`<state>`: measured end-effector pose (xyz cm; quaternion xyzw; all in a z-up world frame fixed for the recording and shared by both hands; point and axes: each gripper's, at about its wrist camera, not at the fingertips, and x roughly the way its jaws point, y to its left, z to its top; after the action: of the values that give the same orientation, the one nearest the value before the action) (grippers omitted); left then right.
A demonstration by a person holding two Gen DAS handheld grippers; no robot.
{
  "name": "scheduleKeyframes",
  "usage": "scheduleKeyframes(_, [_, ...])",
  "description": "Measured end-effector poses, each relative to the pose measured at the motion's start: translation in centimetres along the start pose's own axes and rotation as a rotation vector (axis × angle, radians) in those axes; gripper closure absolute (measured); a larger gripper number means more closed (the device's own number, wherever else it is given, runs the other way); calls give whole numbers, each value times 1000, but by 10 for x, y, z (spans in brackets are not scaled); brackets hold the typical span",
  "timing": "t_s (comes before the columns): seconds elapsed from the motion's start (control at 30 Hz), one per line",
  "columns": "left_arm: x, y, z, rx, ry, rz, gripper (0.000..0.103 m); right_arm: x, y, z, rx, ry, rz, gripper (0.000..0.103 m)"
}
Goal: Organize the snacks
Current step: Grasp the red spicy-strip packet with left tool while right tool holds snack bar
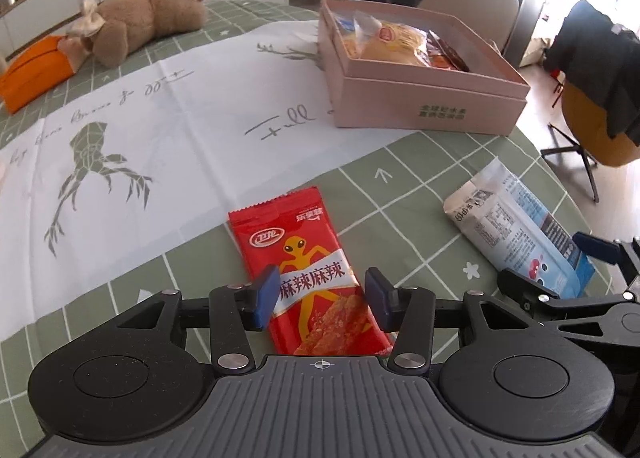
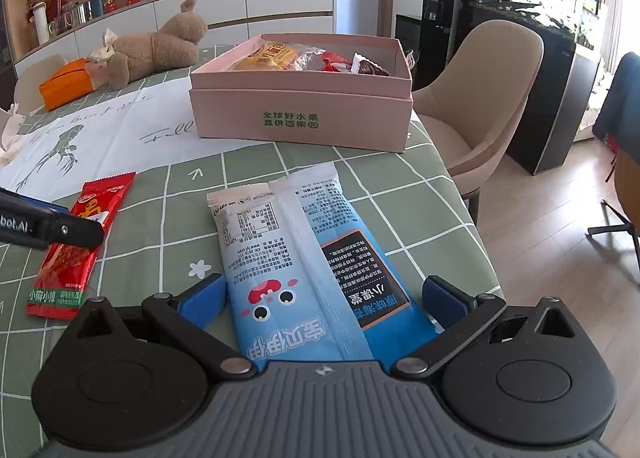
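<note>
Orange pouch (image 1: 34, 73) and plush bear (image 1: 148, 13) far left on table. Left gripper (image 1: 322, 296) spread, blue pads flanking red snack packet (image 1: 308, 270) lying flat on green checked cloth (image 1: 400, 185), not clearly pinching. Pink box (image 2: 304, 97) behind, snacks inside. Right gripper (image 2: 322, 300) spread wide, straddling blue-white snack bag (image 2: 304, 258) near table edge. Beige chair (image 2: 480, 97) far right.
</note>
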<state>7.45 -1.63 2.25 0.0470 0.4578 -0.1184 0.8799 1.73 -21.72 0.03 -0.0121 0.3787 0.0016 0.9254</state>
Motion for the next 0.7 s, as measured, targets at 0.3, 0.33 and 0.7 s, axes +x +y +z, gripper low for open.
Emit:
scheduleKeyframes(0.3, [4, -3, -4, 82, -18, 132, 47, 1, 0, 1, 0, 0, 0, 0])
scheduleKeyframes(0.33, [4, -1, -6, 81, -18, 143, 47, 1, 0, 0, 0, 0, 0, 0])
scheduleKeyframes(0.7, [1, 3, -8, 44, -21, 56, 32, 1, 0, 0, 0, 0, 1, 0])
